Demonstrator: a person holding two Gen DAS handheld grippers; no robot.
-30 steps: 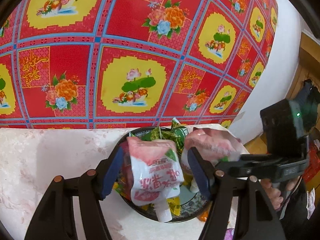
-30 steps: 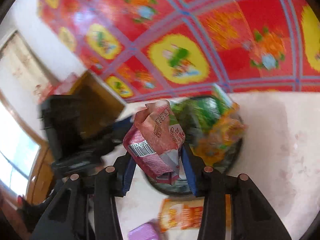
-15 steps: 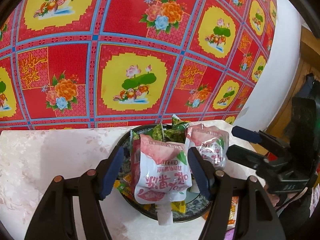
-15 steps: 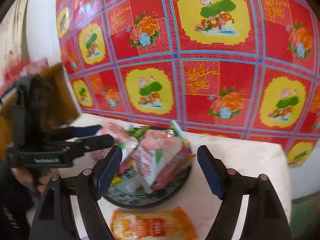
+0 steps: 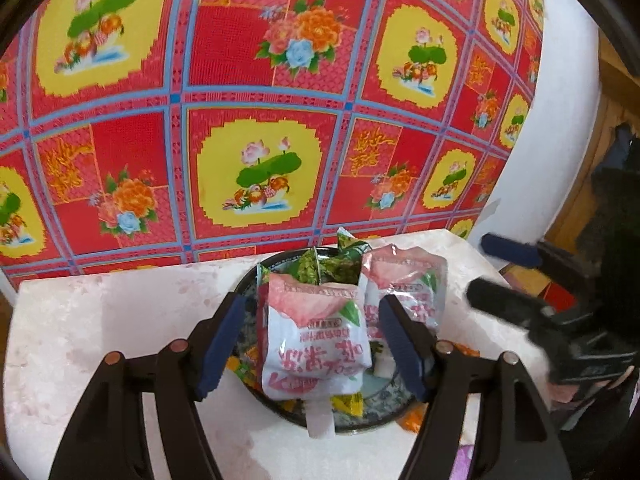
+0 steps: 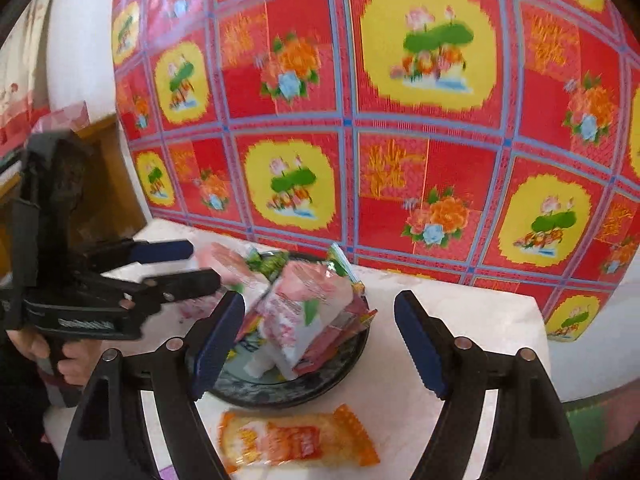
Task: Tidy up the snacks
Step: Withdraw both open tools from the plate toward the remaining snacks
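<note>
A dark patterned plate [image 5: 362, 426] on the white marbled table holds several snack packs. Two pink-and-white spouted pouches lie on top: one [image 5: 314, 340] between my left fingers, the other [image 5: 404, 292] just right of it. My left gripper [image 5: 312, 346] is open, its pads apart from the pouch. My right gripper [image 6: 318, 342] is open and empty over the plate [image 6: 320, 388], with the pouches [image 6: 308, 312] between and beyond its fingers. The left gripper also shows in the right wrist view [image 6: 180, 264]. An orange snack packet [image 6: 296, 440] lies on the table before the plate.
A red, yellow and blue flowered cloth [image 5: 260, 120] hangs right behind the table. The table's right edge [image 6: 536, 344] is close to the plate. A purple item [image 5: 464, 462] lies near the front edge. Wooden furniture [image 6: 100, 184] stands at the side.
My right gripper let go of its pouch onto the plate, opened and drew back. My left gripper opened off its pouch, which now rests on the plate, and pulled back slightly.
</note>
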